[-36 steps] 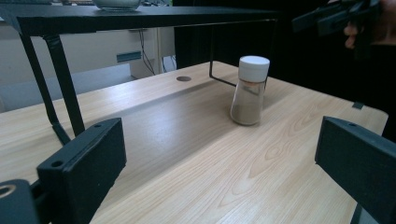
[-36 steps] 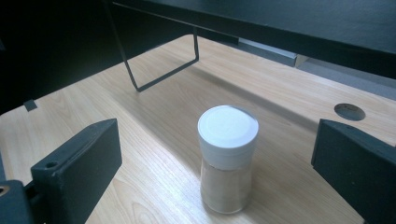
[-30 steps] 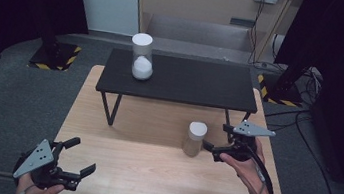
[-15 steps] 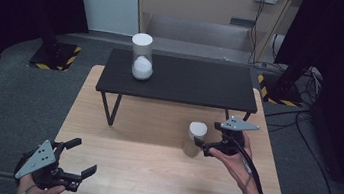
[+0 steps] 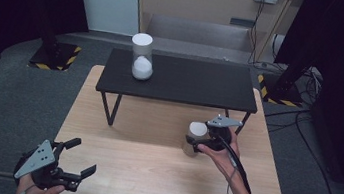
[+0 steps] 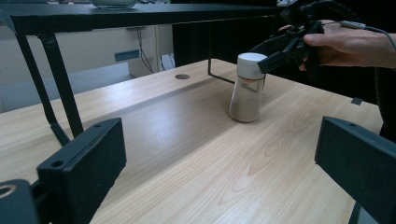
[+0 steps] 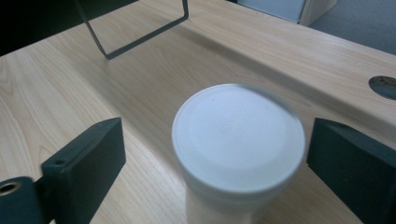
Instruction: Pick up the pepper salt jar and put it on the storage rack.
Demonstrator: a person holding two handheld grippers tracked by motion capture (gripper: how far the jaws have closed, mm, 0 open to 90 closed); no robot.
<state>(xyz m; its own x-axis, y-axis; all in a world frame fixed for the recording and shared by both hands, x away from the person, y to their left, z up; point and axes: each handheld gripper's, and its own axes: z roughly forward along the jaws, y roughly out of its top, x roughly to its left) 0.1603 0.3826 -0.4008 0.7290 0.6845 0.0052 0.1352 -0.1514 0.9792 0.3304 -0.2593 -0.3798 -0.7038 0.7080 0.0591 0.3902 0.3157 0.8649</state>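
The white-lidded jar [image 5: 195, 138] stood upright on the wooden counter [image 5: 149, 175], toward its right side, just in front of the black shelf [image 5: 182, 80]. My right tool [image 5: 199, 142] was around its lid, jaws spread either side, with a gap on both sides in the right gripper view, so not gripping it. Its lower part was cut off there; from the left gripper view it looked filled with brownish stuff. My left tool [image 5: 82, 158] sat well apart at the near left corner, jaws wide and holding nothing. Another jar [image 5: 142, 57] stood on the shelf, with something white inside that I couldn't identify.
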